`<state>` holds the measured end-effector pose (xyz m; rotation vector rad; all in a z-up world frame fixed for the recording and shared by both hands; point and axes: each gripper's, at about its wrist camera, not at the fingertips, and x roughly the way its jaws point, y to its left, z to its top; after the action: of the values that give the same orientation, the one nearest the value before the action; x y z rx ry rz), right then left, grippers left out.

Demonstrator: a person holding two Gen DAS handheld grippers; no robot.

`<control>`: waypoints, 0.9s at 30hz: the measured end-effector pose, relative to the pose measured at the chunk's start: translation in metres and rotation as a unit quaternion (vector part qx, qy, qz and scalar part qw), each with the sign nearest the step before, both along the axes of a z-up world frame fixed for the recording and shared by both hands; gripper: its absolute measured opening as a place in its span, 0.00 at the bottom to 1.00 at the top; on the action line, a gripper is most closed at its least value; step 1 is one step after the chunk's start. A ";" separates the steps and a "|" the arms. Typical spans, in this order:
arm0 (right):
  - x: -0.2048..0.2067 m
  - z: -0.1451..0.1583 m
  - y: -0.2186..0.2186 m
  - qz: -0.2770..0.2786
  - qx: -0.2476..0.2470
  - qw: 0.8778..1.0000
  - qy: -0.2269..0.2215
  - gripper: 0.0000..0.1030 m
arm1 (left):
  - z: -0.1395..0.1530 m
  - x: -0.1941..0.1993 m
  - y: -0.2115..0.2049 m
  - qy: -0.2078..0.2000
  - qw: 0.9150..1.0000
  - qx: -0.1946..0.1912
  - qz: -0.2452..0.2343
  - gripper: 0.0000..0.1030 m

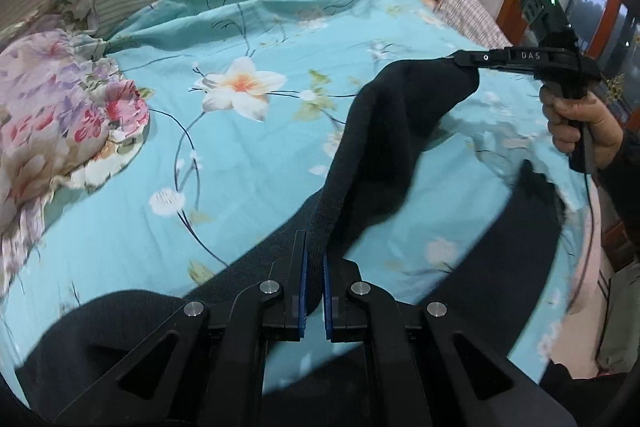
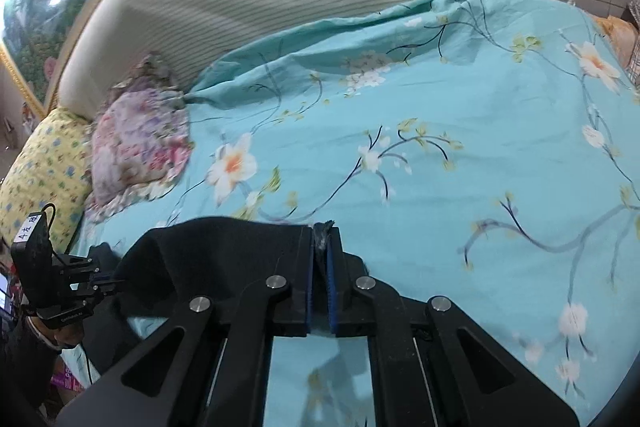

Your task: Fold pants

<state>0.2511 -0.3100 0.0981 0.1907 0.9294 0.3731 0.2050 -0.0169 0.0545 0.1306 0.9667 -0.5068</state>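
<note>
Here the dark pants are hanging in a slack span above the turquoise flowered bedspread, which is serving as the landmark for everything below. The left gripper is clenching a ribbed edge of the cloth, probably the waistband, between its blue pads, close over the near part of the bedspread. The right gripper is likewise pinching a bunched tuft of the same garment, held up over the bedspread's right side (in the left wrist view it is showing with the person's hand wrapped round its handle). More dark fabric is lying on the bedspread beneath both grippers, so only part of the garment is being carried.

Handling, as a judgement: the cloth is looking soft, light and limp, sagging in a deep curve between the two grips and creasing freely. It is not fragile, and the knit surface is probably giving the pads decent purchase, though a thin pinch may be slipping if tugged. The thicker ribbed edge is seeming the safest place to hold, with the two grips spread apart along it so the legs are falling straight. A floral pillow is lying at the bedspread's far left edge, well apart from the pants.
</note>
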 end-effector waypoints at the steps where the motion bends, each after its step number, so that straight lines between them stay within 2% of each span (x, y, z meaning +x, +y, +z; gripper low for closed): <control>1: -0.007 0.003 -0.001 0.002 0.001 1.000 -0.004 0.06 | 0.003 -0.010 -0.001 -0.001 1.000 -0.006 0.000 0.04; 6: -0.054 0.013 -0.011 0.011 0.004 0.999 -0.032 0.06 | 0.005 -0.053 -0.007 -0.005 1.000 -0.026 0.003 0.04; 11: -0.098 0.005 -0.029 0.011 0.017 0.999 -0.045 0.06 | -0.004 -0.090 -0.009 0.004 0.999 -0.034 0.006 0.04; 18: -0.151 -0.010 -0.052 0.013 0.044 0.997 -0.054 0.05 | -0.008 -0.117 -0.010 0.002 0.999 -0.051 0.008 0.04; 23: -0.177 -0.011 -0.059 0.010 0.041 0.997 -0.063 0.02 | -0.004 -0.136 -0.013 -0.005 0.998 -0.061 0.003 0.04; 27: -0.193 -0.013 -0.060 0.012 0.032 0.997 -0.062 0.02 | -0.011 -0.150 -0.018 -0.007 0.999 -0.050 -0.004 0.04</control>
<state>0.0577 -0.3701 0.0850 0.2125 0.7988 0.4327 0.0555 -0.0351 0.0436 0.0481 0.9255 -0.5592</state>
